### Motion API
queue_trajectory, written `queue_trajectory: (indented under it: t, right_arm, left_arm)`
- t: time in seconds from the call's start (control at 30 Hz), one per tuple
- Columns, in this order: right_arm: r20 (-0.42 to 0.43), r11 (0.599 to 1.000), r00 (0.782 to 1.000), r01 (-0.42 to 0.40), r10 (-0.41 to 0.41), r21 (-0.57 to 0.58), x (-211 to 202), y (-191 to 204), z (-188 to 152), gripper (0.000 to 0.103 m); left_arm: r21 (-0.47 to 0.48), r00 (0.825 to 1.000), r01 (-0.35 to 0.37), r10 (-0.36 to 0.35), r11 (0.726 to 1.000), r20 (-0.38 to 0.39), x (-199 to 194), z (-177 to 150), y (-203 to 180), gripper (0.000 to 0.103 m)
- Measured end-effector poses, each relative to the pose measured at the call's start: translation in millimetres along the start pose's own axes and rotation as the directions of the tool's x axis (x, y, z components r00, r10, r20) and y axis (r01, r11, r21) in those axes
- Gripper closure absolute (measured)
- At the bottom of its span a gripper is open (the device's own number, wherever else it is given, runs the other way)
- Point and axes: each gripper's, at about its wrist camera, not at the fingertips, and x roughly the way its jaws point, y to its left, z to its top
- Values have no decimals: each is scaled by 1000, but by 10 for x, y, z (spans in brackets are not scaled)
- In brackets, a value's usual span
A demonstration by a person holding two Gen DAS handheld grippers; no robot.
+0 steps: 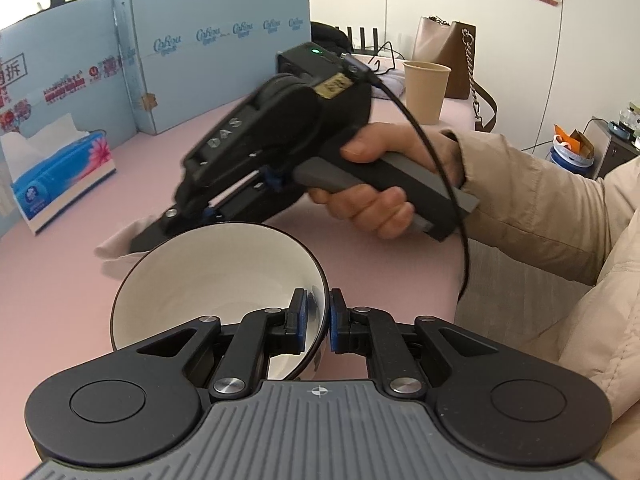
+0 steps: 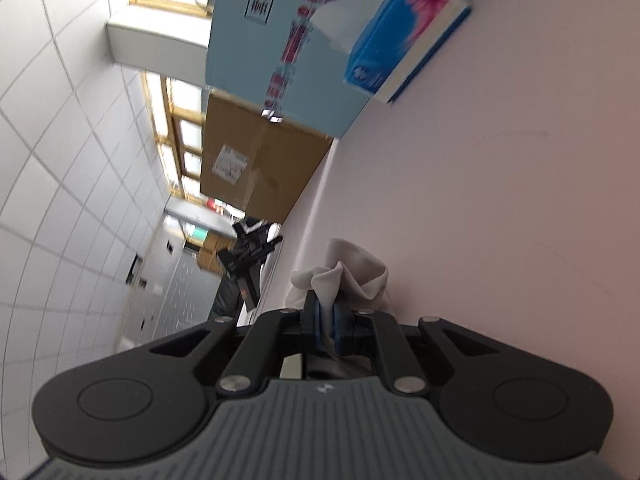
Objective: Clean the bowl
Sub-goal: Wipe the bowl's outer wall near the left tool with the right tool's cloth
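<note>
The left gripper (image 1: 319,320) is pinching the rim of the bowl (image 1: 216,280), tilting it above the pink table (image 1: 60,280). The right gripper (image 2: 326,322) is clamping a white cloth (image 2: 344,276) between its pads, low against the table just beyond the bowl. A tissue box (image 1: 60,176) is sitting well apart, by the blue cartons (image 1: 216,52).

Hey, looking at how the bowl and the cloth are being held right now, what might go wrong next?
1. The left gripper pinches the bowl only at one spot on its rim, tilted; wiping pressure may twist or slip it out.
2. The right gripper holds just a bunched fold of the cloth, which may pull free while wiping.
3. The right gripper's cable hangs near the paper cup; a wide swing might snag it.
</note>
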Motion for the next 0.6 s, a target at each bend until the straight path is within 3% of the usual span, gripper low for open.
queue_trajectory:
  t: [0.13,0.6]
  right_arm:
    - [-12,1000,1000,1,-1,-3,-14,-3,-10,92]
    - [98,1000,995,-4,1,30,-607,-115,-288,93]
  left_arm:
    - [-7,1000,-4,4,1000,0,4,0,2,86]
    - [-40,1000,-25,25,999,-8,37,-4,11,84]
